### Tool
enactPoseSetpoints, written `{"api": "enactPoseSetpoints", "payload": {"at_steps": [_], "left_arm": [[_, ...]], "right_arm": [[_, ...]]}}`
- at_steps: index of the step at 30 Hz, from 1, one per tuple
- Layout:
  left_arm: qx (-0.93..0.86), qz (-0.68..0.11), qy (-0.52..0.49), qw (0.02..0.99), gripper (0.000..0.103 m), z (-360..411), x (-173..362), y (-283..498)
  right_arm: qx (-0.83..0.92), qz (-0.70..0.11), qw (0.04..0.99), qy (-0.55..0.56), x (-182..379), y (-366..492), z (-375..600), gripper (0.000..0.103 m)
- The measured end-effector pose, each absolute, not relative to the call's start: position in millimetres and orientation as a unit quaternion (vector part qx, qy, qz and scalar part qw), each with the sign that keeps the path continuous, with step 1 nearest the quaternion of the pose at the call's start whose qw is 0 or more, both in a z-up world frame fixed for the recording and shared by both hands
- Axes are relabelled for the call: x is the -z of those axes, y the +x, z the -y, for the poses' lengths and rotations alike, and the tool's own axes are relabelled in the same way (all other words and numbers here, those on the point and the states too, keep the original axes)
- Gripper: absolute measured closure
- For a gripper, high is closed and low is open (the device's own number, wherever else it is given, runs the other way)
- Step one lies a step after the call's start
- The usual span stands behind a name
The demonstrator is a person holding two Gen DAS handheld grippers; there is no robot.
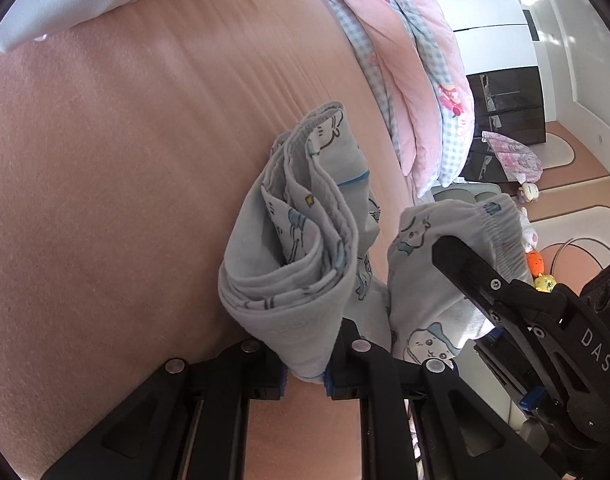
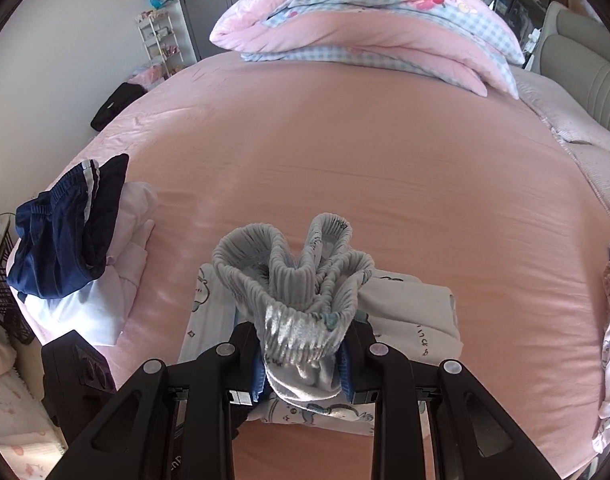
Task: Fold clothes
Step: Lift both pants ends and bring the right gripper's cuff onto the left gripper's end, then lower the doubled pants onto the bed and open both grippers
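Black fingers (image 1: 265,372), blue pads, silver screws

Gripped folds hide the left gripper (image 1: 305,372) pads' contact

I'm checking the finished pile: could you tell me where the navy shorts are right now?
In the right wrist view the navy shorts lie at the left edge of the pink bed, draped over a heap of white clothes.
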State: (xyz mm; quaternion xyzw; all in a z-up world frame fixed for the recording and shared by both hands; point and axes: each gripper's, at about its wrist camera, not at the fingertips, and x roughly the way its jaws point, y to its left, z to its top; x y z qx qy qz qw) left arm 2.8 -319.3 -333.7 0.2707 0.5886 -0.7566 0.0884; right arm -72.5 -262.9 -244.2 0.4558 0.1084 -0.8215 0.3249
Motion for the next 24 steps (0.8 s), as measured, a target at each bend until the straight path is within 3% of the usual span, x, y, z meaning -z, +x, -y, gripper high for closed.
{"api": "enactPoseSetpoints", "payload": {"at_steps": [5, 15, 20, 24], "left_arm": [[0.749, -0.603, 0.262, 0.077, 0.091, 321, 336, 2], [0.748, -0.607, 0.259, 0.07, 0.091, 320, 334, -2], [0.749, -0.606, 0.261, 0.068, 0.091, 321, 336, 0], [0.75, -0.604, 0.262, 0.068, 0.091, 321, 337, 3]], "right_arm": [[0.788, -0.09, 0.359, 0.493, 259, -74, 276, 0.076], [0.755, -0.141, 0.365, 0.526, 280, -71, 303, 0.072], [0.729, -0.093, 0.397, 0.55, 281, -74, 304, 0.033], [0.719, -0.088, 0.402, 0.56, 282, -72, 309, 0.026]]}}
